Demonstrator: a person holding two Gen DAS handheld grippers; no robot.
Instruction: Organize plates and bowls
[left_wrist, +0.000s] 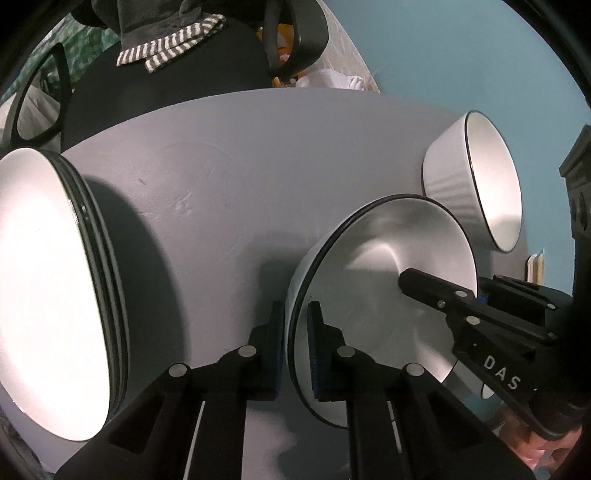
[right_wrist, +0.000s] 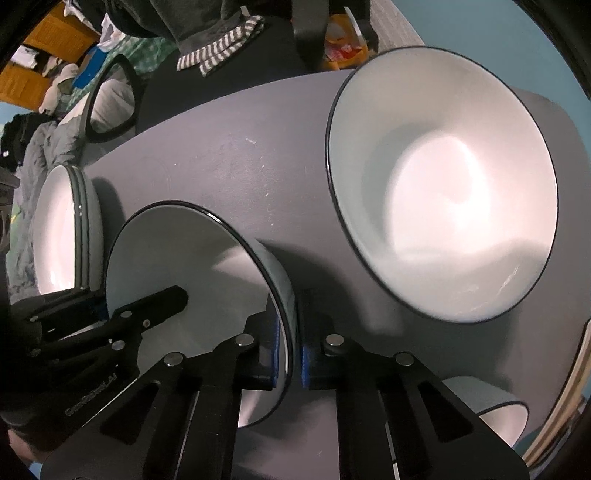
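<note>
A white bowl with a dark rim (left_wrist: 373, 258) (right_wrist: 177, 254) stands on the grey table between both grippers. My left gripper (left_wrist: 295, 350) is shut on its left rim, one finger inside and one outside. My right gripper (right_wrist: 291, 350) is shut on its right rim the same way. A second, larger white bowl (left_wrist: 491, 177) (right_wrist: 443, 184) stands further back on the right. A stack of white plates (left_wrist: 48, 288) (right_wrist: 62, 229) sits at the table's left.
The grey table (left_wrist: 229, 155) (right_wrist: 236, 147) ends at a black chair with a striped cloth (left_wrist: 173, 44) (right_wrist: 221, 48). Another small white bowl (right_wrist: 498, 417) sits near the front right. A blue wall lies to the right.
</note>
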